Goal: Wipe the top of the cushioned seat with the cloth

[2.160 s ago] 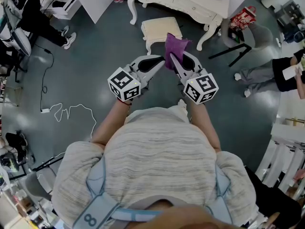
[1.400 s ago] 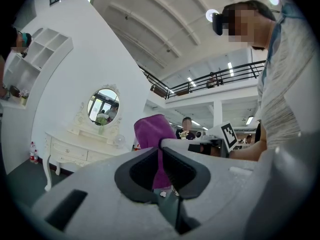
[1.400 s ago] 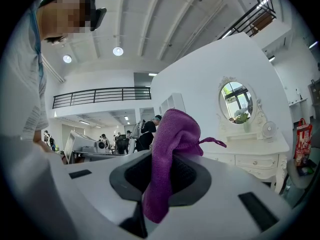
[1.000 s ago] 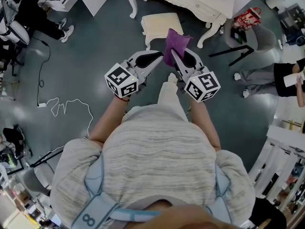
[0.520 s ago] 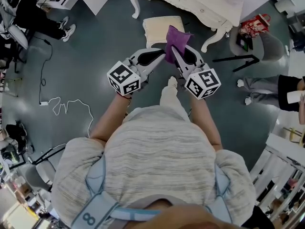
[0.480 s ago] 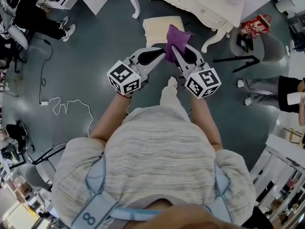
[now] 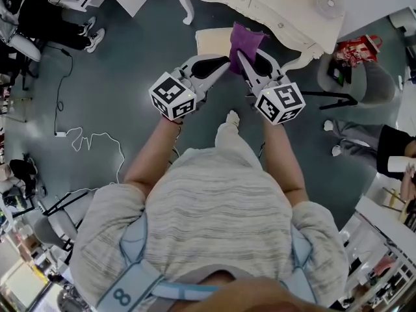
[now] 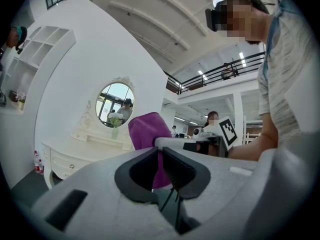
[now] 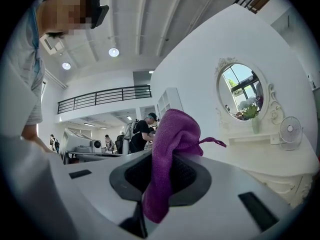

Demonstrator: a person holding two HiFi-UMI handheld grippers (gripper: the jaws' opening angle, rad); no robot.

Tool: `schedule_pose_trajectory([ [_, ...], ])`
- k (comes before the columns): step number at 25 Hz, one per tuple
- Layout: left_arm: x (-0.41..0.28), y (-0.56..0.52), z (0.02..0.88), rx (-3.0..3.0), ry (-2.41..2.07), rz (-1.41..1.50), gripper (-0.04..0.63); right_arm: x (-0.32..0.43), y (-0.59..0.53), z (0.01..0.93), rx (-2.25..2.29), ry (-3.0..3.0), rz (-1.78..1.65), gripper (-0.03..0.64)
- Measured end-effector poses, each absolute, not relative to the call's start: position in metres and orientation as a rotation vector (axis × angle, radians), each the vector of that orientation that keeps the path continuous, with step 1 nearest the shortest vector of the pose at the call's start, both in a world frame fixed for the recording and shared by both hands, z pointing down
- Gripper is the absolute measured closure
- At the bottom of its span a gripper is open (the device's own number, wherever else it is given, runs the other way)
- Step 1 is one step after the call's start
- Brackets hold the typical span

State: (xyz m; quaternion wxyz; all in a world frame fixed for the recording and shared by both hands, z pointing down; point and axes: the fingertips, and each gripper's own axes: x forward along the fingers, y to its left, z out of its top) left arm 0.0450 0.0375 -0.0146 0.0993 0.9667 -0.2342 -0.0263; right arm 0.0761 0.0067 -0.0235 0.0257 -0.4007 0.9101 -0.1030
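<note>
The cream cushioned seat (image 7: pixel 211 39) stands on the floor in front of the white dressing table (image 7: pixel 273 8). My arms and the cloth hide part of it. A purple cloth (image 7: pixel 246 41) hangs bunched from my right gripper (image 7: pixel 240 54), which is shut on it, above the seat's right side. In the right gripper view the cloth (image 9: pixel 167 154) fills the slot between the jaws. My left gripper (image 7: pixel 223 62) is held close beside it, jaws shut with nothing between them. In the left gripper view the cloth (image 8: pixel 147 131) shows just beyond the left gripper (image 8: pixel 160 149).
A grey chair (image 7: pixel 354 77) and a red bag (image 7: pixel 354 47) stand to the right of the table. A white cable (image 7: pixel 91 138) lies on the floor at left. People sit at the far left and right edges. An oval mirror (image 9: pixel 240 91) hangs above the table.
The person has stepped forward toward the seat and dressing table. Both grippers, still side by side with the cloth, now sit higher in the head view, over the seat's near edge.
</note>
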Motion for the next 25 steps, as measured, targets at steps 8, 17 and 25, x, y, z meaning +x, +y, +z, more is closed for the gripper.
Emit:
schedule_pose_trajectory([
  [8, 0.059, -0.029, -0.006, 2.850, -0.797, -0.041, 0.555, 0.106, -0.064, -0.017, -1.177, 2.853, -0.334, 0.549],
  [17, 0.063, -0.083, 0.013, 2.850, -0.873, -0.015, 0.555, 0.120, -0.117, 0.004, -1.144, 2.912, -0.340, 0.549],
  [25, 0.041, -0.126, 0.041, 2.857, -0.846, -0.020, 0.555, 0.100, -0.155, 0.034, -1.142, 2.930, -0.355, 0.549],
])
